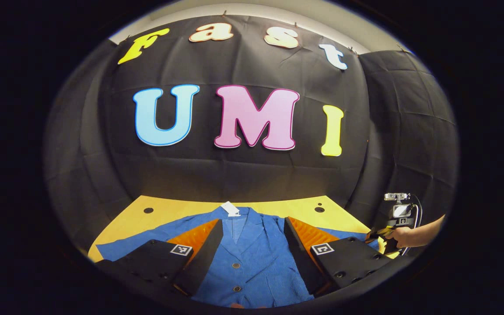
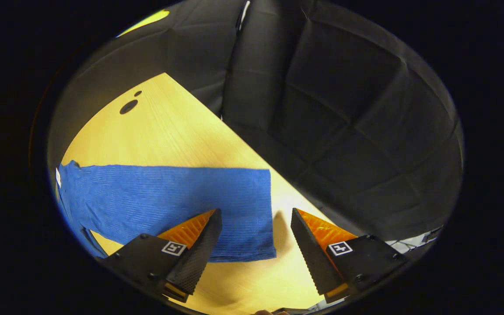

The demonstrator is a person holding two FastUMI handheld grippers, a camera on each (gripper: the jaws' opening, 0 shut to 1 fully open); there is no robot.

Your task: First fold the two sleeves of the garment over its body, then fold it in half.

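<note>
Both grippers are released: the left gripper (image 1: pixel 252 258) hangs over the jacket (image 1: pixel 252 262), the right gripper (image 2: pixel 256 245) straddles the sleeve (image 2: pixel 169 205) cuff, seemingly for folding.

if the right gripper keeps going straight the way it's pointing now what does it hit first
Most likely the cuff end of the blue sleeve, lying flat on the wooden table. The right gripper is open, its fingers straddling the sleeve's end edge. Depth is unclear, so it may touch bare table beside the cuff first.

The garment (image 1: pixel 252 258) is ribbed blue cloth — matt, with glossy buttons; the table (image 2: pixel 169 131) is smooth pale wood.
</note>
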